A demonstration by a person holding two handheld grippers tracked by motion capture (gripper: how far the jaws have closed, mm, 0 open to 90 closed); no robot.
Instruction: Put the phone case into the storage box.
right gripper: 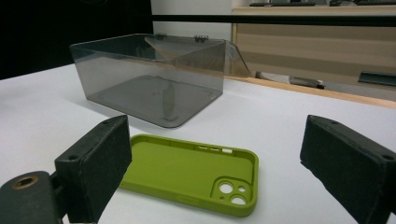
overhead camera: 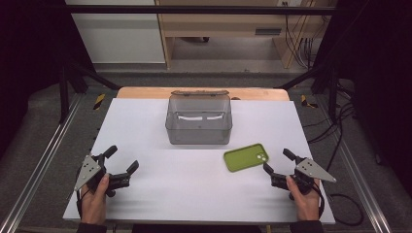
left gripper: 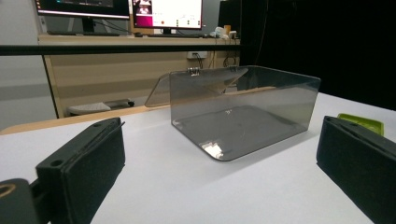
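A green phone case (overhead camera: 246, 157) lies hollow side up on the white table (overhead camera: 160, 194), right of centre. Just behind it stands a clear grey plastic box (overhead camera: 198, 119) with its hinged lid folded back; nothing lies inside. My right gripper (overhead camera: 278, 162) rests open on the table a little right of the case, which shows close between its jaws as the phone case (right gripper: 196, 173). My left gripper (overhead camera: 122, 159) rests open at the front left, empty, with the box (left gripper: 243, 112) ahead of it and the case's edge (left gripper: 362, 122) at far right.
The table's wooden back edge (overhead camera: 145, 91) runs behind the box. Metal rails (overhead camera: 43, 150) flank both sides. Beyond the table stand a wooden desk (overhead camera: 233, 24) and hanging cables (overhead camera: 301, 48). Monitors (left gripper: 166, 13) show on a shelf.
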